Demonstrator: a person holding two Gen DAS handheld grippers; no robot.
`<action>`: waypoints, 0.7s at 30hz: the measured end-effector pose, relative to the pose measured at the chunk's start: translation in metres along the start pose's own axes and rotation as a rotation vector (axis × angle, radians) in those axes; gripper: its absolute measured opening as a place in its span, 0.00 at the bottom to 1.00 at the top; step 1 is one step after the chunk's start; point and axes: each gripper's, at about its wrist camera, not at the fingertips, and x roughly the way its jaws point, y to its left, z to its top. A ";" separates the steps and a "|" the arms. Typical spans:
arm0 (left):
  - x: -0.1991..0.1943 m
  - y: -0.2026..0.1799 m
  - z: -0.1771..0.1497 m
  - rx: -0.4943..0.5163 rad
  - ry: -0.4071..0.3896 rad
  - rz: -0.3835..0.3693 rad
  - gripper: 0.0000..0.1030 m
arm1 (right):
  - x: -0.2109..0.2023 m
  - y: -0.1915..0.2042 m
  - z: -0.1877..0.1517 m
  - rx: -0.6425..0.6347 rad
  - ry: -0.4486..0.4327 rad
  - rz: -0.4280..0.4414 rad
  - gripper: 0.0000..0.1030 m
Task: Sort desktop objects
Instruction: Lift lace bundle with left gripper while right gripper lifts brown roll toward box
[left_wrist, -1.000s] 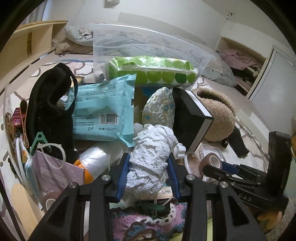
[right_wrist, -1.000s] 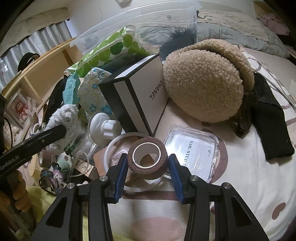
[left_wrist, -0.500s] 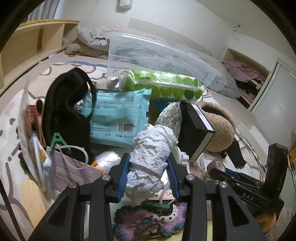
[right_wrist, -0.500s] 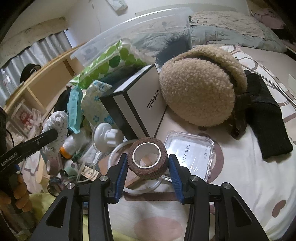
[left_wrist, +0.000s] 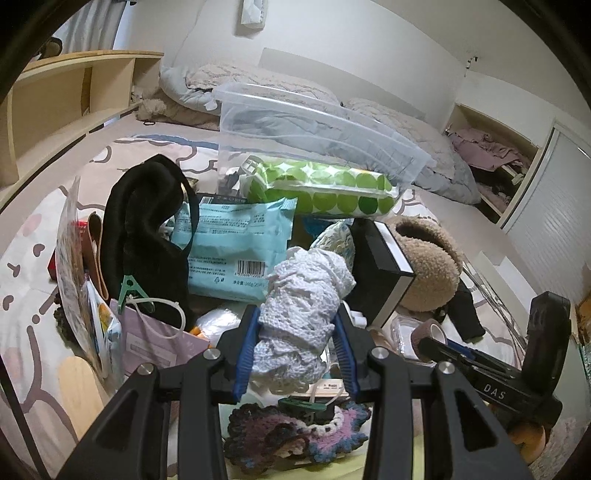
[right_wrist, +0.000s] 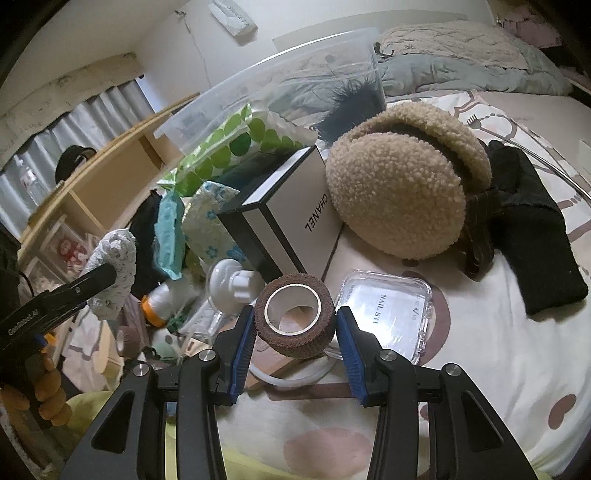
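Gripping white lace roll (left_wrist: 301, 321) and brown tape roll (right_wrist: 295, 319).

Left tongs (left_wrist: 295, 343) clamp white lace roll (left_wrist: 301, 314) — teal packet (left_wrist: 236, 247) behind, clear bin (left_wrist: 314, 136) beyond.

Patterned bedsheet (right_wrist: 480, 350) under clear nail case (right_wrist: 388, 314), black cloth (right_wrist: 535, 240), fleece earmuffs (right_wrist: 399, 195) and boxed clutter.
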 end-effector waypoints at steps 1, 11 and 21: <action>-0.001 -0.001 0.001 0.000 -0.003 0.000 0.38 | -0.001 0.000 0.000 0.004 -0.001 0.006 0.43; -0.008 -0.009 0.010 0.000 -0.029 0.002 0.38 | -0.015 -0.001 0.006 0.035 -0.030 0.057 0.43; -0.035 -0.020 0.029 0.013 -0.091 0.010 0.38 | -0.049 0.015 0.022 0.005 -0.100 0.090 0.43</action>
